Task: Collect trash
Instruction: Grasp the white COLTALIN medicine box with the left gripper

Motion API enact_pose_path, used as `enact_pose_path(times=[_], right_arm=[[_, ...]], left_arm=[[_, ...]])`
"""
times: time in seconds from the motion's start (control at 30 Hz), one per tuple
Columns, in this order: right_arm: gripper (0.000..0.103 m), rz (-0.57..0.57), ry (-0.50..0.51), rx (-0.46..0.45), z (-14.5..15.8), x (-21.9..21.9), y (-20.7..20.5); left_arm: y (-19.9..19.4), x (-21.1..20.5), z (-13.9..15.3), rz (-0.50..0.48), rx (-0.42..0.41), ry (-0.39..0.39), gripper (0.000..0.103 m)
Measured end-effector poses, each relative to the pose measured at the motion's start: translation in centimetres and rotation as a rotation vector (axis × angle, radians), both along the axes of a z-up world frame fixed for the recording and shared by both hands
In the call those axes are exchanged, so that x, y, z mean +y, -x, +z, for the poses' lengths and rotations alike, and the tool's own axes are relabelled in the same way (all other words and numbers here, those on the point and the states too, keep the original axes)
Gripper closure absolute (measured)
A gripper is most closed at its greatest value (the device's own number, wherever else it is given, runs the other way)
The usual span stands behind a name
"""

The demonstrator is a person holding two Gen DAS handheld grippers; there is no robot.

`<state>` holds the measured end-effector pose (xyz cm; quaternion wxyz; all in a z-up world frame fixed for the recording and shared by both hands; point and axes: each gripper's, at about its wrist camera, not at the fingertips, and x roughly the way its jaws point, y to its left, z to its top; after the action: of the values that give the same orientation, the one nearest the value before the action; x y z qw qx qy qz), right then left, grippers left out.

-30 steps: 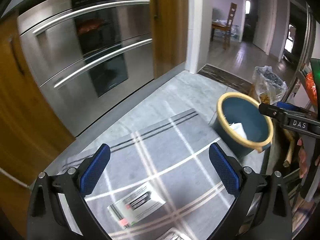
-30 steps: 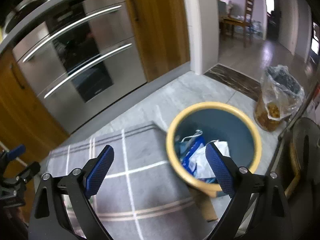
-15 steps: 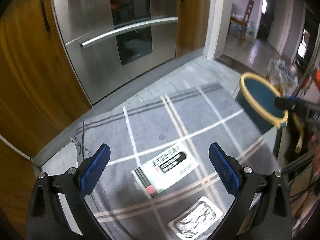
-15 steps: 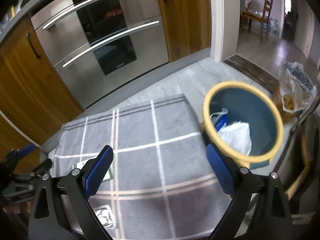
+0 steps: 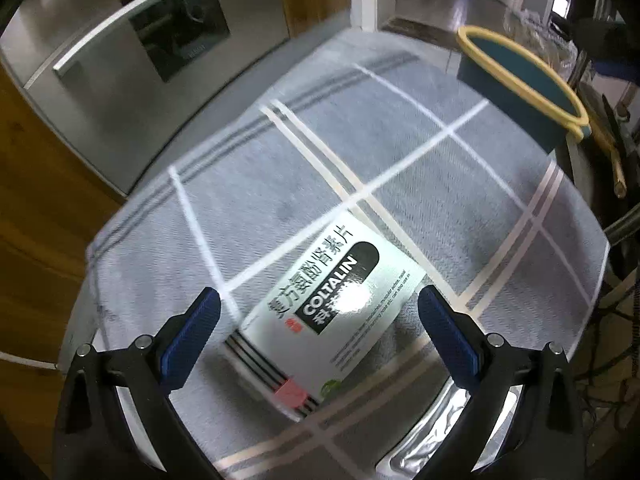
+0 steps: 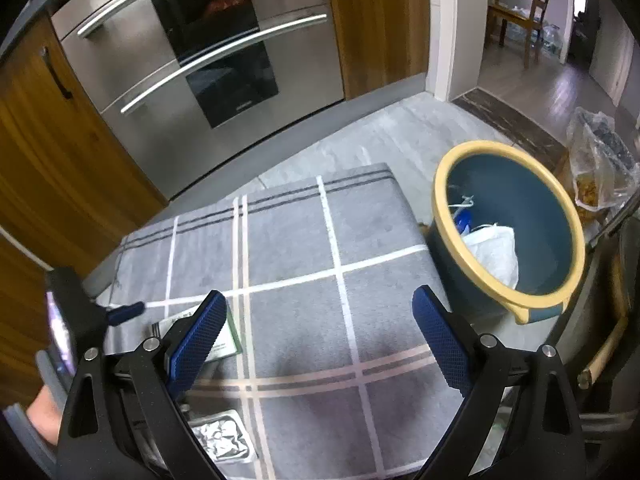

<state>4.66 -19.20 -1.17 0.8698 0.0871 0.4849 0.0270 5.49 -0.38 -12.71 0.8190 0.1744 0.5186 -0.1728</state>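
A white and green Coltalin medicine box [image 5: 328,312] lies flat on a grey checked mat [image 5: 400,168]. My left gripper [image 5: 320,336] is open, low over the box, with a blue pad on each side of it, not touching. A silver blister pack [image 5: 452,436] lies just behind the box, also in the right wrist view [image 6: 224,440]. A blue bin with a yellow rim [image 6: 508,232] stands right of the mat and holds white and blue trash. My right gripper [image 6: 316,340] is open and empty above the mat, left of the bin. The box's corner [image 6: 226,346] shows by its left pad.
A steel oven front [image 6: 208,60] and wooden cabinet doors [image 6: 52,152] stand behind the mat. A clear bag of rubbish [image 6: 600,168] sits beyond the bin. A wooden stick [image 6: 604,352] and dark clutter lie to the right. A doorway opens to a room with a chair [image 6: 536,4].
My left gripper has dropped and moved in over the medicine box, which now fills the space between its pads. My right gripper has pulled back left from the bin over the mat.
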Motion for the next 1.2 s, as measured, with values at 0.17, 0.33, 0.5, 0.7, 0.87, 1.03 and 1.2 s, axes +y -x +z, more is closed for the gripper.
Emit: enact_pose_path(times=[0.17,0.33,0.5,0.7,0.87,1.03,1.2], right_arm=[[0.009,0.025,-0.009,0.019,-0.5,0.5,-0.8],[0.009,0.053,-0.009,0.028,-0.7,1.1,-1.3],[0.009,0.064,-0.015,0.036,-0.9,1.1,-1.6],[0.009,0.066,-0.007,0.058,-1.5,1.2,-1.8],[0.009,0.093,0.006,0.114,-3.2,1.9,-1.5],[0.009,0.142,0.043,0.16,-4.6,3.0,-0.4],[0.009,0.203,0.034,0.163,-4.7,5.0,1.7]], left_arm=[[-1.2,-0.6,-2.2,-0.02,0.042,-0.014,0.005],[-1.8,-1.1,-3.6,-0.033,0.072,0.001,0.005],[-2.6,-1.2,-4.5,-0.019,0.099,-0.005,0.006],[-3.1,-0.7,-4.3,0.008,0.102,-0.002,0.018],[-3.1,0.1,-3.2,0.059,0.087,-0.004,0.026],[-2.9,1.4,-0.8,0.133,0.037,0.031,0.027],[-1.7,2.7,2.9,0.18,-0.043,0.123,0.027]])
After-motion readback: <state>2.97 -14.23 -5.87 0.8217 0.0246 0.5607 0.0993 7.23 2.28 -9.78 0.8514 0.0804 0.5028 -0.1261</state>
